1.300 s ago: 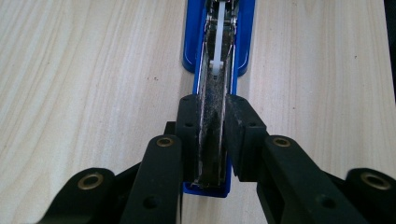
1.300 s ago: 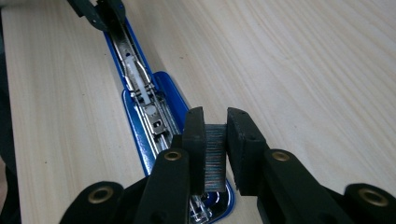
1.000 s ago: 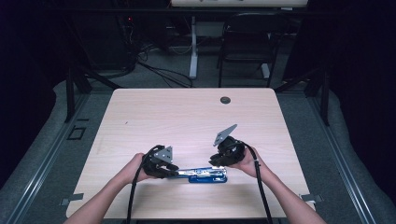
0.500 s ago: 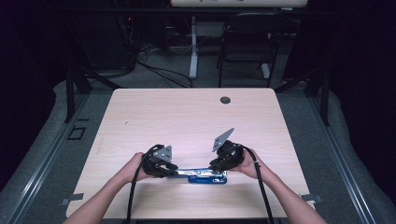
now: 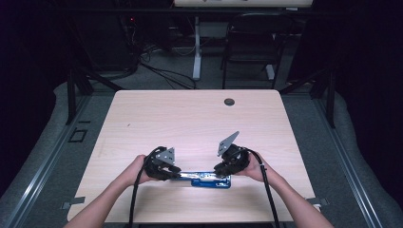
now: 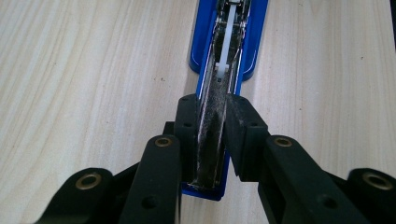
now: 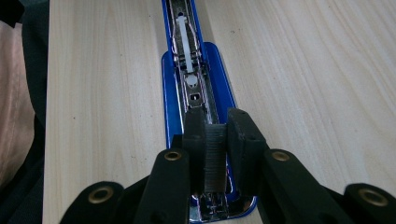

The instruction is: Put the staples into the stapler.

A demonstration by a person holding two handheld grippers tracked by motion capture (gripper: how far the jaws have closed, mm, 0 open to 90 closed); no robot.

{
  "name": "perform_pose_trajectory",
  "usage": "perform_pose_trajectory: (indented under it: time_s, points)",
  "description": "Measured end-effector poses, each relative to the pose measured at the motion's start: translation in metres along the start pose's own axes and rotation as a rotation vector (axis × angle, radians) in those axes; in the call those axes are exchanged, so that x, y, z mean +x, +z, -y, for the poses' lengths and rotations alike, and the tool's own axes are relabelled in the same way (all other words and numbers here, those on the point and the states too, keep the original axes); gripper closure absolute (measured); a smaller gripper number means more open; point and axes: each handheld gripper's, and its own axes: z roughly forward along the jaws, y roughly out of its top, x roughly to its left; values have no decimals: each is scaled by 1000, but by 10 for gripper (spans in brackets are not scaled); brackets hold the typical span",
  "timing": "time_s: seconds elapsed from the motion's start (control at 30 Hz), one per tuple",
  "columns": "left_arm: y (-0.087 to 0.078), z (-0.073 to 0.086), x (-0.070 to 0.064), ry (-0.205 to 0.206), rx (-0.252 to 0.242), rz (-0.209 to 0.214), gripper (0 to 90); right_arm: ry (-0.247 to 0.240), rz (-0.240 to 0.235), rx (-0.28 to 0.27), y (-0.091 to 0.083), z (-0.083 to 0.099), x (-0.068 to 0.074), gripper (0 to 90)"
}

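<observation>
A blue stapler (image 5: 209,179) lies opened out flat near the table's front edge, its metal channel facing up (image 7: 191,70). My left gripper (image 5: 176,173) holds its left end. In the left gripper view the jaws are shut (image 6: 212,126) on the stapler's dark metal arm (image 6: 229,42). My right gripper (image 5: 222,170) is over the stapler's right end. In the right gripper view it is shut (image 7: 215,126) on a grey ribbed staple strip (image 7: 215,158), held just above the open channel, in line with it.
The light wooden table (image 5: 190,123) has a dark round grommet (image 5: 229,101) at its far side. A black chair (image 5: 252,38) and cables stand on the floor beyond. The person's forearms come in over the front edge.
My right gripper has come down and slightly left, from above the table to the stapler's right end. The left gripper and stapler have stayed put.
</observation>
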Motion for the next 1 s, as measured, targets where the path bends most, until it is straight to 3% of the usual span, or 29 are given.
perform_pose_trajectory:
  time_s: [0.37, 0.5, 1.0]
  points:
    - [0, 0, 0, -2, 0, 1, 751, -30, 6, 28, -2, 3, -2, 785]
    - [0, 0, 0, -4, 0, 0, 751, -31, 3, -1, -1, 3, 1, 785]
    - [0, 0, 0, -7, -2, 0, 751, -47, 1, -16, -1, 2, 2, 785]
